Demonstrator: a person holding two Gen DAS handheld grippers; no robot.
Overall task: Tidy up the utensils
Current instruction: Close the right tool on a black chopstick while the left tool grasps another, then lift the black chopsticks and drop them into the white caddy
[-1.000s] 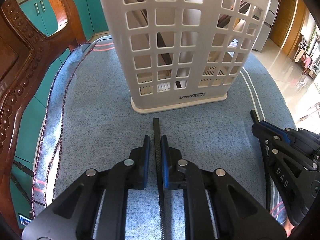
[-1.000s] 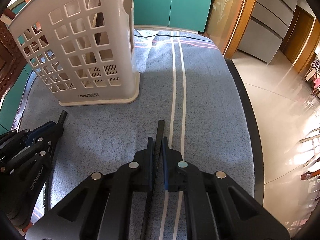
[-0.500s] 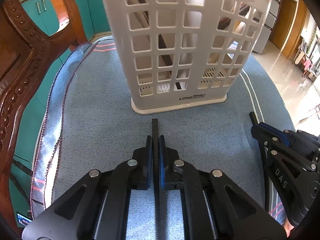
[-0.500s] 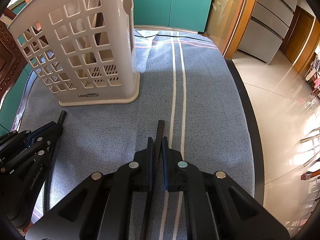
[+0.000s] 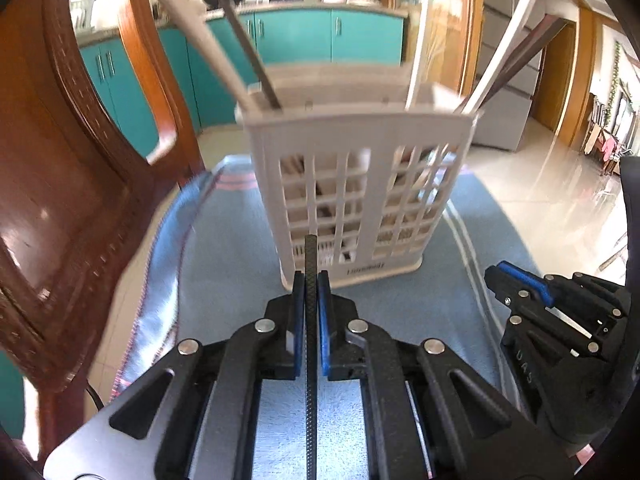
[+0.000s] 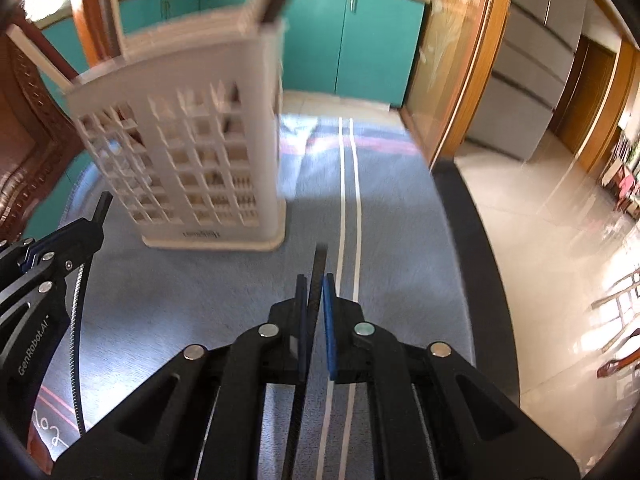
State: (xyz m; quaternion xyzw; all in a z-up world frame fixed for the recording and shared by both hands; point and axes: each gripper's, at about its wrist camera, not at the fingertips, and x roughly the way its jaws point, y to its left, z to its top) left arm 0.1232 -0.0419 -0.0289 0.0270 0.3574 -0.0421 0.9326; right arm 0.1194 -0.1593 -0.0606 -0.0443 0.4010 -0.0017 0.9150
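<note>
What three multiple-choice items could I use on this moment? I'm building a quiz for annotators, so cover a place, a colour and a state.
1. Where does the white utensil basket stand?
A. On the blue cloth
B. On the wooden chair
C. On the tiled floor

2. What colour are the pads inside the left gripper fingers?
A. Red
B. Blue
C. White

3. What is the state of the right gripper?
A. Wide open and empty
B. Shut on a spoon
C. Shut on a black chopstick

Answers:
1. A: the basket's base rests on the blue cloth in both views.
2. B: blue pads show on either side of the left black chopstick.
3. C: the right black chopstick runs between the closed fingers.
</note>
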